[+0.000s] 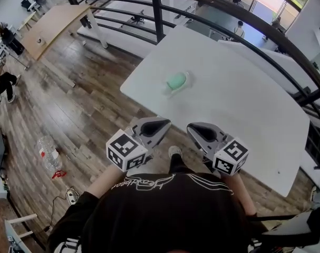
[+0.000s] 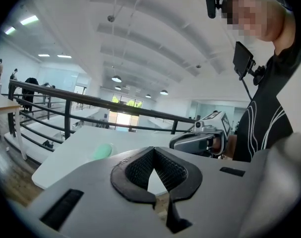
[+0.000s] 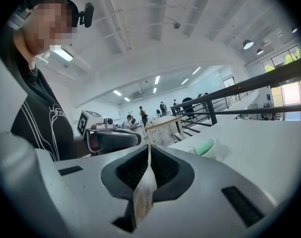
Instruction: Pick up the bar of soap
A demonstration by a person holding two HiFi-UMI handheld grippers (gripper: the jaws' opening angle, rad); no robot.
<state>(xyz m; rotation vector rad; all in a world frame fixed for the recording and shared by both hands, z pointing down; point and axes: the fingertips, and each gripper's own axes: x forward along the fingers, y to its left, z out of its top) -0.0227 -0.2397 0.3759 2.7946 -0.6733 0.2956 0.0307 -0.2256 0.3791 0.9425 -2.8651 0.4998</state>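
One soap bar (image 1: 175, 80) on one table (image 1: 244, 104) — its clear holder (image 1: 186, 79) barely readable.
Left gripper (image 1: 162, 123), right gripper (image 1: 194, 126) — both jaw pairs pressed together, empty.

The right gripper (image 3: 149, 152) has its jaws pressed together, with nothing between them. Past the jaws, to the right, green soap (image 3: 205, 146) lies in a pale dish (image 3: 218, 151) on a white table (image 3: 269, 152). A dark railing (image 3: 249, 90) runs behind the table. To the left, the left gripper (image 3: 125, 139) is level with the right one, beside the person's black shirt (image 3: 41, 118). Far behind stands a wooden table (image 3: 162, 124) with people near it.
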